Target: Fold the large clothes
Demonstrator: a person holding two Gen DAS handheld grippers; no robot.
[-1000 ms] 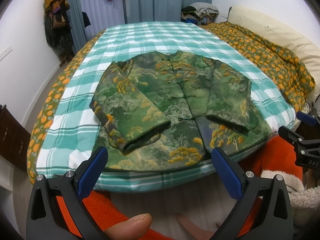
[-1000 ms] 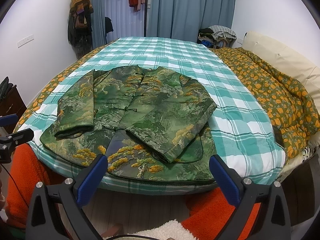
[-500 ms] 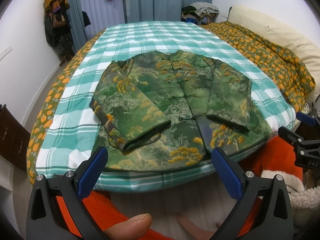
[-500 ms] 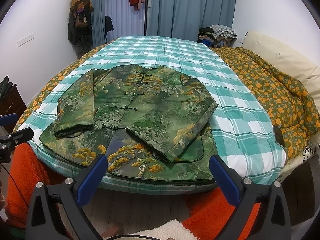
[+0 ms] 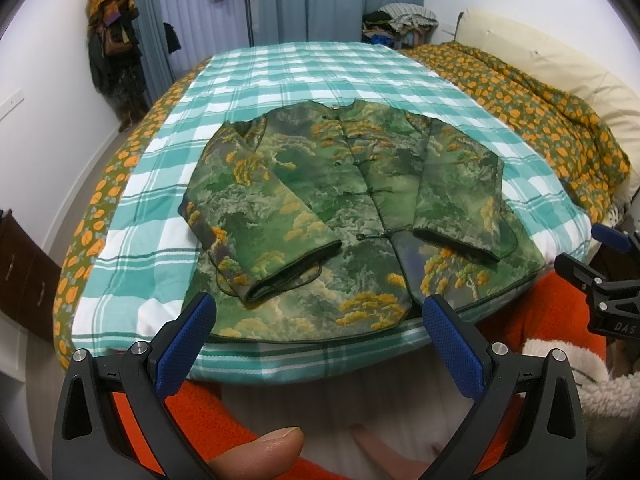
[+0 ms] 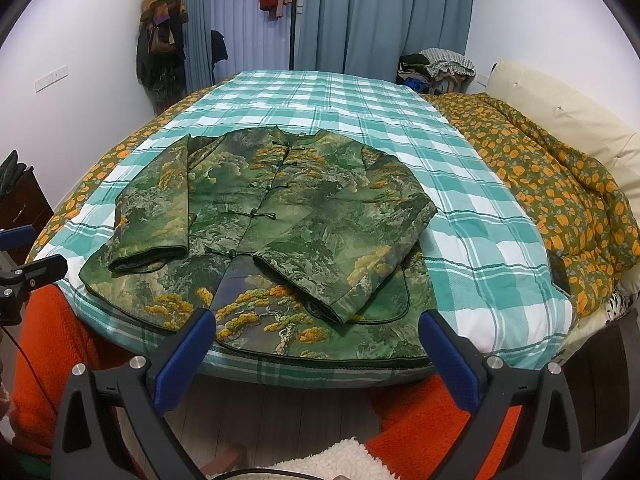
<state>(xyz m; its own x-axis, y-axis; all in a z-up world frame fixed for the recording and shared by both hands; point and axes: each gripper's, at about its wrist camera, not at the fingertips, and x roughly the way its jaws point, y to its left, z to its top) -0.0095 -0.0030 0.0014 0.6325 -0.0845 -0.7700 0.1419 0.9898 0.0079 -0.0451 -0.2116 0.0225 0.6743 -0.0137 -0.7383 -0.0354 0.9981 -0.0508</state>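
We hold the left gripper [image 5: 318,322] and right gripper [image 6: 316,338] with jaws spread wide, empty, unmoved since before. The jacket [image 5: 352,216] lies flat on the checked bedspread [image 5: 304,68], sleeves folded in. Only the left view shows our thumb [image 5: 260,452].

Bed covered by a teal-and-white checked cotton sheet [image 5: 320,68] [image 6: 460,184]. Green padded jacket with orange-yellow tree print [image 5: 352,216] [image 6: 280,232] lies flat near the front edge, sleeves folded inward. Olive quilt with orange flowers [image 5: 552,120] [image 6: 560,184] is bunched along the right side.

white walls [image 6: 540,20], blue curtains [image 6: 360,12]
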